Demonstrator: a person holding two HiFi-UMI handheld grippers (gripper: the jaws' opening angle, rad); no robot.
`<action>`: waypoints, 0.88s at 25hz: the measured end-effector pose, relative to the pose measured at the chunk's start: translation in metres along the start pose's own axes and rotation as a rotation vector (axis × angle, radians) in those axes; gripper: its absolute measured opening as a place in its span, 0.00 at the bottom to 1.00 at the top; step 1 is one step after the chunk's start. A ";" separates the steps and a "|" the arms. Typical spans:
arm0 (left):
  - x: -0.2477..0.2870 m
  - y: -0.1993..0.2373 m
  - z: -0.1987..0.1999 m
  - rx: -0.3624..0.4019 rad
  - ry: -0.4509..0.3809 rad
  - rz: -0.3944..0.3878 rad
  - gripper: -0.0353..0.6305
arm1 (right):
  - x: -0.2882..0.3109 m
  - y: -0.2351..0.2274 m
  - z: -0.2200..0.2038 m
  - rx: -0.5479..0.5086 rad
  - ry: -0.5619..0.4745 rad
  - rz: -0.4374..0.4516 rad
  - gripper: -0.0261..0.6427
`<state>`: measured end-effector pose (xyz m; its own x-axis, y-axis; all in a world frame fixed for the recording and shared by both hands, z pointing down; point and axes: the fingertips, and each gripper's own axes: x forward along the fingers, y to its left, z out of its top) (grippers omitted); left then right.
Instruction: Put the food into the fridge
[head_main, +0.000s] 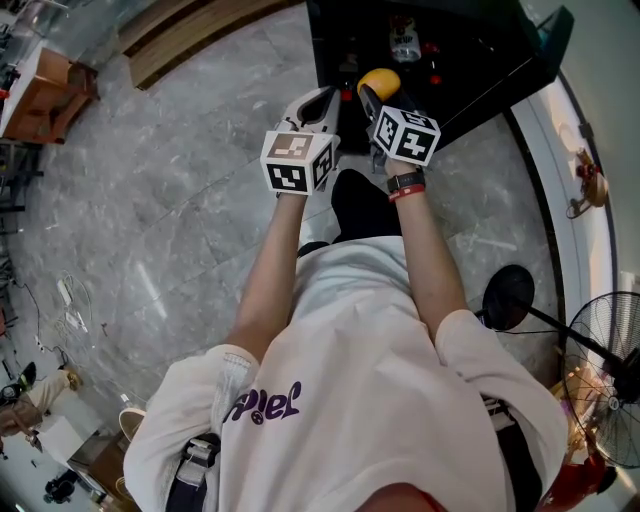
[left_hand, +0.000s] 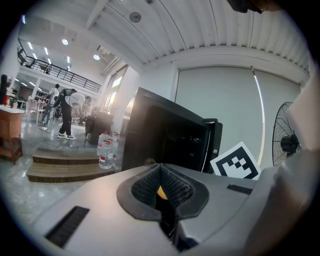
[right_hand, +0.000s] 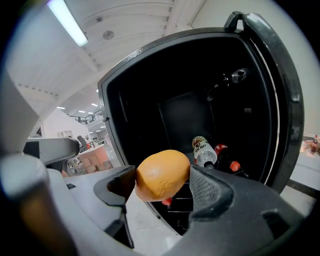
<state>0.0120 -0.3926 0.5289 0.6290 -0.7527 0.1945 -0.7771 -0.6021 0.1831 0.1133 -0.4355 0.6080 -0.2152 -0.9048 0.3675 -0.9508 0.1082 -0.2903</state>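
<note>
The right gripper (right_hand: 162, 182) has its fingers clenched on an orange-yellow bun (right_hand: 161, 174), one pad pressing on each side. The bun is in the air just before the mouth of the open fridge (right_hand: 175, 115) and is not yet inside.

The fridge is black and dark within. On a wire shelf low in it lie a clear bottle (right_hand: 202, 151) with a printed label and, just beside it, two dark bottles (right_hand: 223, 156) with red caps. In the head view the fridge stands on the grey stone floor (head_main: 150, 230), right in front of the person, whose arms reach forward side by side.

The left gripper (left_hand: 161, 185) is just beside the right one, at its left, and a little farther from the fridge. Its fingers are pressed together with nothing gripped. Only a speck of orange shows through the slit between the pads. The right gripper's marker cube (left_hand: 236, 162) shows at the right of the left gripper view.

A black and red watch (head_main: 405, 184) sits on the person's right wrist. A fan (head_main: 610, 390) stands near the wall to the person's right. In the left gripper view, water bottles (left_hand: 105, 152) stand on a wooden step (left_hand: 60, 170) to the left of the fridge, and people (left_hand: 65, 112) stand far back in the hall.
</note>
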 end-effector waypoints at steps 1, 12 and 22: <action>0.001 0.002 -0.001 0.000 0.001 0.002 0.08 | 0.005 0.000 -0.002 -0.001 0.003 0.002 0.57; 0.018 0.019 -0.004 -0.001 -0.010 0.010 0.08 | 0.053 -0.008 -0.014 -0.029 0.030 0.005 0.57; 0.030 0.021 0.002 0.016 -0.033 0.004 0.08 | 0.087 -0.026 -0.010 -0.045 0.034 -0.009 0.57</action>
<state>0.0146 -0.4281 0.5361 0.6252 -0.7632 0.1630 -0.7799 -0.6032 0.1671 0.1170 -0.5134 0.6560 -0.2135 -0.8915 0.3996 -0.9615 0.1193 -0.2475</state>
